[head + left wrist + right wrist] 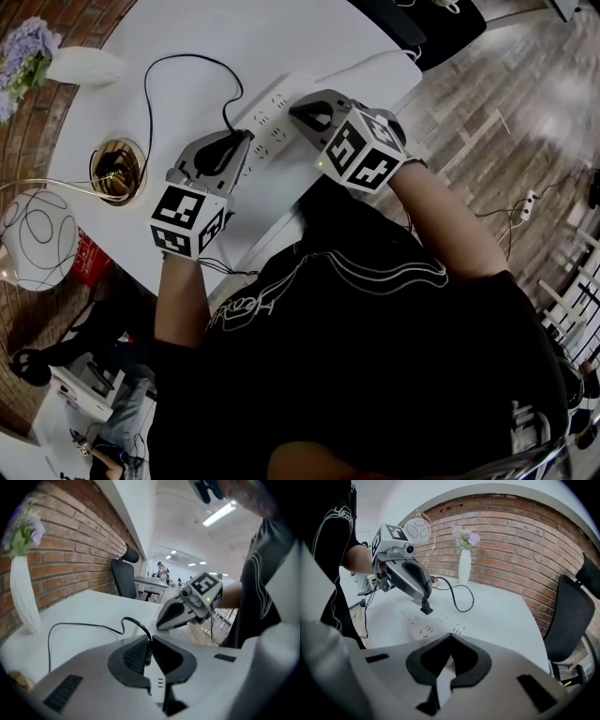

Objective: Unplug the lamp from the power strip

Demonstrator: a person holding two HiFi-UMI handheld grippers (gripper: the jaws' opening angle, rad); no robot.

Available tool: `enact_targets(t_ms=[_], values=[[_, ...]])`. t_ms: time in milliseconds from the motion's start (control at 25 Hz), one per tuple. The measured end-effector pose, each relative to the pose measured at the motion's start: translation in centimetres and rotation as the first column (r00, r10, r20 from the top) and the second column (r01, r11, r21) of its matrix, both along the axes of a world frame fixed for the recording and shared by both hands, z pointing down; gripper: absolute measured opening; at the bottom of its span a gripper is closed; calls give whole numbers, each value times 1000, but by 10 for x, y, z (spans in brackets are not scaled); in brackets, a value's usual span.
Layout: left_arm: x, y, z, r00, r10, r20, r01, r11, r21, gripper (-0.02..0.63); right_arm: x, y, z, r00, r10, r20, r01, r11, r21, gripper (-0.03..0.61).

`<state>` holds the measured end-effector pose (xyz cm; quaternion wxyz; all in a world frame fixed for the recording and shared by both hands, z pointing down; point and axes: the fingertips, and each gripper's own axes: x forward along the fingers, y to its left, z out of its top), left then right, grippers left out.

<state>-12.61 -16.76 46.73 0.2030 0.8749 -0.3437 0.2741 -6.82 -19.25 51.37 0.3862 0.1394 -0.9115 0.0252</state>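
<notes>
**Entry: unplugging step, white table**

1. Left gripper. It is clenched on the black lamp plug, the pads nipping its upper part where the cord leaves it. The gripper points steeply down over the strip.
2. Lamp plug. It stands at a socket near the middle of the white power strip. From here I cannot tell whether its prongs are seated or just clear.
3. Right gripper. Its jaws are drawn together with nothing between them. The tips are set on the near end of the strip and seem to pin it to the table.
4. Cord. Black and slack, it loops across the table to the brass lamp base. The wire-patterned globe shade hangs off the table's edge.
5. White vase with purple flowers. It stands at the far corner, well apart from the work.

**Handling note (judgement)**
- Draw the plug straight out along its prongs, square to the strip's face, with no twist or sideways lever.
- The grip belongs on the plug body. If the pads slide onto the cord, the pull strains the wire rather than freeing the prongs.
- The right gripper should bear down firmly during the pull, or the light strip will likely rise with the plug.
- The cord's slack suggests the lamp will not be dragged by a short lift.
</notes>
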Motion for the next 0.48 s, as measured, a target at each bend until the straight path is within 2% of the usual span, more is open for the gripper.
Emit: enact_targets(t_ms=[120, 200, 240, 280, 320, 360, 400, 440, 480], values=[[6, 5, 0, 983, 81, 165, -95, 992, 77, 26, 0, 1, 1, 1000, 0, -8, 0, 1000, -2, -5], [9, 8, 2, 976, 101, 194, -119, 990, 80, 26, 0, 2, 1, 1000, -1, -9, 1, 1000, -4, -5], [9, 9, 2, 981, 96, 167, -108, 992, 68, 26, 0, 2, 1, 1000, 0, -8, 0, 1000, -6, -5], [8, 9, -1, 993, 73, 95, -78, 996, 52, 26, 1, 2, 1, 1000, 2, -8, -2, 1000, -9, -5], [6, 5, -11, 999, 28, -34, -27, 999, 35, 26, 1, 2, 1, 1000, 3, -7, -3, 1000, -11, -5], [0, -4, -32, 978, -37, -206, 42, 999, 19, 26, 0, 2, 2, 1000, 2, -8, -2, 1000, -13, -5], [-10, -17, -58, 928, -104, -359, 111, 994, 1, 26, 0, 2, 2, 1000, -2, -8, 2, 1000, -13, -5], [-22, -32, -78, 890, -148, -431, 158, 987, -12, 26, -1, 2, 1, 1000, -7, -7, 7, 1000, -15, -5], [-33, -43, -89, 888, -165, -429, 175, 984, -16, 26, -1, 1, 1, 1000, -11, -6, 11, 1000, -20, -5]])
